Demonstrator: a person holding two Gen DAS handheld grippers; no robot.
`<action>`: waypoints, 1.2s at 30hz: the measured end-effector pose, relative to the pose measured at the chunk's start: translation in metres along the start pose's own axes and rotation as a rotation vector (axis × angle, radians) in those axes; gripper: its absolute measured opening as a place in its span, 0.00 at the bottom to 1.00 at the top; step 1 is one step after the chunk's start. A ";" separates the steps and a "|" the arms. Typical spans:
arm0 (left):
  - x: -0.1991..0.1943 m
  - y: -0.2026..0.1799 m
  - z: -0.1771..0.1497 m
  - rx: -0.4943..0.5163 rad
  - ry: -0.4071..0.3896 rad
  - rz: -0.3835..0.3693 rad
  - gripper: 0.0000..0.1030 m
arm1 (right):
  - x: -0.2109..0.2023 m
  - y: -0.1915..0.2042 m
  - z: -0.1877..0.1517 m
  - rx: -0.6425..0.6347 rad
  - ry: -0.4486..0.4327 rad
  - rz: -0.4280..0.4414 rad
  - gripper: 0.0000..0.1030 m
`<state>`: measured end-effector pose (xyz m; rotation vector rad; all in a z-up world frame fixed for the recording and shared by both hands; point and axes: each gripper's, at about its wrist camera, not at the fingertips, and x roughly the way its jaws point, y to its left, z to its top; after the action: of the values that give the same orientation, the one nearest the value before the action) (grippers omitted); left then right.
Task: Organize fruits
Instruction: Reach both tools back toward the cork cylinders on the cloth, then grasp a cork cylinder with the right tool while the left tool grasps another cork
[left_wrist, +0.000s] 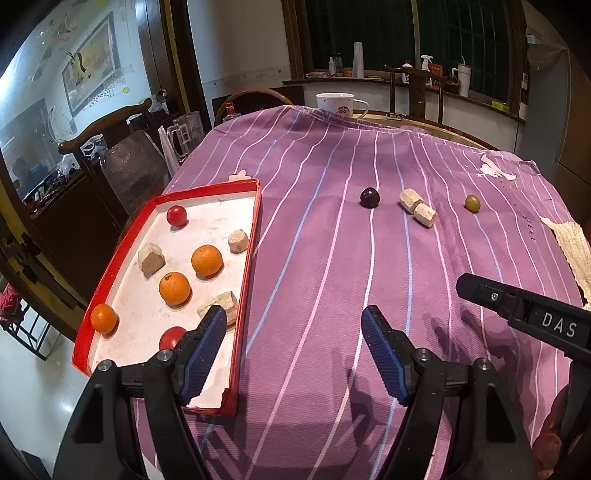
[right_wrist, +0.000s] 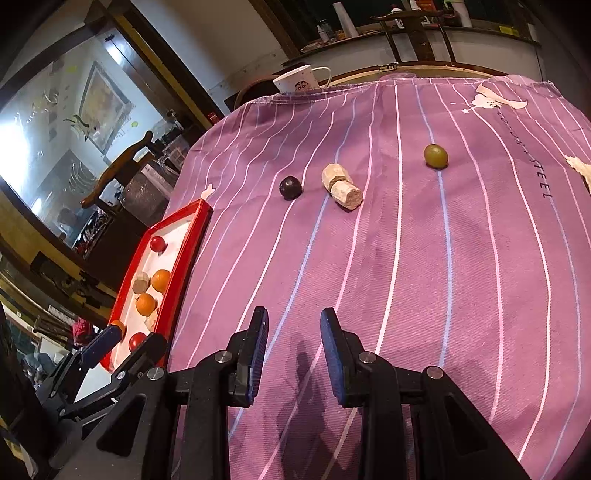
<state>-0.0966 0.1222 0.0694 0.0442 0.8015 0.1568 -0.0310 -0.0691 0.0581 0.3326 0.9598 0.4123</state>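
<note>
Fruits (left_wrist: 369, 197) lie well apart beyond spread left gripper (left_wrist: 295, 354) and right gripper (right_wrist: 293, 356)

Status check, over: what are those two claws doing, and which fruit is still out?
Left gripper open, empty; right gripper open, empty. Dark plum and green fruit still on cloth, outside red tray. Path clear.

The right gripper (right_wrist: 293, 350) hovers over the purple striped tablecloth (right_wrist: 424, 277), its blue-padded jaws apart with nothing between them. Farther along the cloth lie a dark purple fruit (right_wrist: 290, 188), a pale two-piece chunk (right_wrist: 341, 187) just to its right, and a green fruit (right_wrist: 436, 156) well apart from both, with a white mug (right_wrist: 297, 80) at the far edge. At the left, a red-rimmed tray (right_wrist: 183, 254) holds oranges, red fruits and pale chunks, and the left gripper (right_wrist: 125, 343) reaches over its near end, its jaws apart.
</note>
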 end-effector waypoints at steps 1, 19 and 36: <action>0.001 0.001 0.000 0.000 0.002 0.000 0.73 | 0.000 0.001 0.001 -0.005 0.002 -0.005 0.31; 0.023 0.012 -0.003 -0.034 0.047 -0.021 0.76 | 0.041 -0.014 0.067 -0.212 -0.002 -0.202 0.31; 0.038 -0.011 0.012 0.031 0.067 -0.045 0.76 | 0.099 -0.011 0.101 -0.303 0.005 -0.284 0.33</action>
<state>-0.0600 0.1176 0.0497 0.0504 0.8710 0.1036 0.1065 -0.0404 0.0357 -0.0800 0.9186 0.2917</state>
